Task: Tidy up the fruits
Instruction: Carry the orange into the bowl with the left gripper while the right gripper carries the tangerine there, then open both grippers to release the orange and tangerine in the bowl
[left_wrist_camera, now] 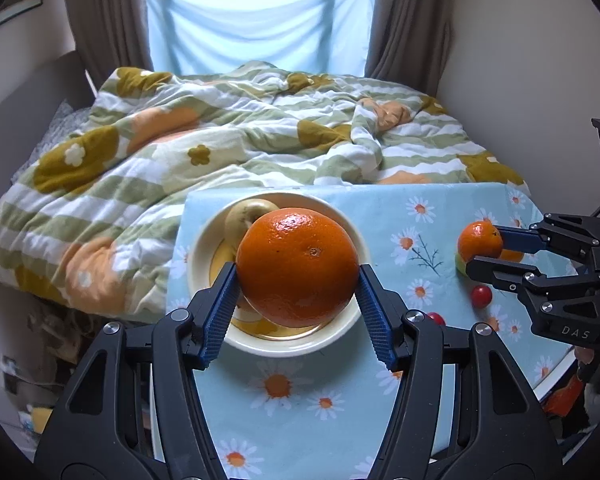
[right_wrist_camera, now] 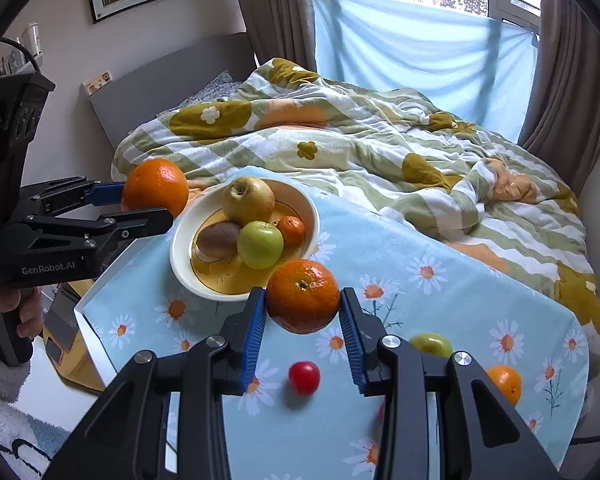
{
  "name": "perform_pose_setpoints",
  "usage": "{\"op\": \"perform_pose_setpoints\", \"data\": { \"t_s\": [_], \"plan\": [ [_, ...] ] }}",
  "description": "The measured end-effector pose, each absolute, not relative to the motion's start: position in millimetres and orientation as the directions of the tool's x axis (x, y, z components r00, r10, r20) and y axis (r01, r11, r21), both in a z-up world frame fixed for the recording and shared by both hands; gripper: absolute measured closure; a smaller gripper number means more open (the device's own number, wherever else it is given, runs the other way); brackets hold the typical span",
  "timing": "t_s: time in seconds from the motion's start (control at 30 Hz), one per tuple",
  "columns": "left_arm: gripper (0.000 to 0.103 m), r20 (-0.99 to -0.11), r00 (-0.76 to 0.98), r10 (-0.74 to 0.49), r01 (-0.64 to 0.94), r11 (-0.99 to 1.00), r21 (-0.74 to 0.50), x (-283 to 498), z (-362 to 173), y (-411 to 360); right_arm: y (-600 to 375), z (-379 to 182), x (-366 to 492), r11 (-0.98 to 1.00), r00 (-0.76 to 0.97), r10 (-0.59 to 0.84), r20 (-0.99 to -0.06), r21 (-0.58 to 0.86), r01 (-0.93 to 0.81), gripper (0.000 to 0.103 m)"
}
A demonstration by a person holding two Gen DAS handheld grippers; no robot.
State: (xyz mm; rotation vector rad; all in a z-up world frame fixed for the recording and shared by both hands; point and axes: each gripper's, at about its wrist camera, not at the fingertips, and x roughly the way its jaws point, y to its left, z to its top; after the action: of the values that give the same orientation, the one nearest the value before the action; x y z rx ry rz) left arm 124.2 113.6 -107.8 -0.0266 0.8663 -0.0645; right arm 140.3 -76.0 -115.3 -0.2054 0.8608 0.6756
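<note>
Beside a rumpled bed, a daisy-print table is holding a bowl of fruit. Left gripper is clamping 1 large orange above the bowl; right gripper is clamping 1 small orange. Both seem firm, smooth, best squeezed mid-sides.

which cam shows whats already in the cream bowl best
The right wrist view: the round cream bowl lies open, holding a yellow pear, brown kiwi, green apple and small tangerine. In the left wrist view the held large orange hides all but the pear.
</note>
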Motion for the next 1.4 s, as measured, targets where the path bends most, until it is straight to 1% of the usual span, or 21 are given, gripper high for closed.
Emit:
{"op": "perform_pose_setpoints", "data": {
  "t_s": [0.43, 0.77, 0.97, 1.0, 1.03, 1.07, 1.1, 1.17, 1.4],
  "plan": [
    [0.038, -0.8, 0.59, -0.112, 0.103, 0.993, -0.063, 166.8, -154.6, 182.7, -14.1, -138.2, 164.3, 0.837, 0.467, 0.408, -0.784, 0.118, -0.534, 0.069],
    [0.038, -0.829, 0.542, -0.134, 0.148, 0.987, -0.063, 197.3, -194.2, 201.7, 2.1, -155.4, 179.4, 0.888, 0.477, 0.352, -0.805, 0.126, -0.443, 0.069],
    [0.037, -0.832, 0.539, -0.132, 0.146, 0.987, -0.062, 203.6, -198.8, 202.5, -4.4, -153.3, 183.0, 0.907, 0.494, 0.326, -0.806, 0.12, -0.403, 0.069],
    [0.033, -0.829, 0.543, -0.137, 0.146, 0.987, -0.068, 203.7, -197.5, 202.6, -5.0, -152.5, 183.7, 0.908, 0.493, 0.325, -0.807, 0.121, -0.401, 0.069],
    [0.026, -0.824, 0.545, -0.153, 0.151, 0.985, -0.083, 203.1, -195.4, 202.4, -6.2, -152.0, 184.2, 0.909, 0.492, 0.325, -0.808, 0.122, -0.399, 0.069],
    [0.005, -0.816, 0.554, -0.161, 0.148, 0.984, -0.094, 202.7, -192.3, 202.6, -7.3, -151.5, 184.7, 0.909, 0.492, 0.325, -0.808, 0.123, -0.399, 0.069],
    [0.0, -0.809, 0.565, -0.164, 0.143, 0.985, -0.1, 201.8, -189.4, 202.7, -7.2, -151.1, 185.6, 0.908, 0.49, 0.326, -0.809, 0.124, -0.4, 0.069],
    [0.0, -0.8, 0.577, -0.167, 0.138, 0.985, -0.106, 200.3, -184.4, 202.1, -7.8, -151.0, 186.3, 0.906, 0.489, 0.331, -0.807, 0.127, -0.404, 0.069],
    [0.0, -0.812, 0.57, -0.126, 0.09, 0.992, -0.091, 190.8, -172.4, 200.4, -9.5, -150.0, 193.0, 0.887, 0.469, 0.363, -0.806, 0.145, -0.438, 0.069]
  ]
}}
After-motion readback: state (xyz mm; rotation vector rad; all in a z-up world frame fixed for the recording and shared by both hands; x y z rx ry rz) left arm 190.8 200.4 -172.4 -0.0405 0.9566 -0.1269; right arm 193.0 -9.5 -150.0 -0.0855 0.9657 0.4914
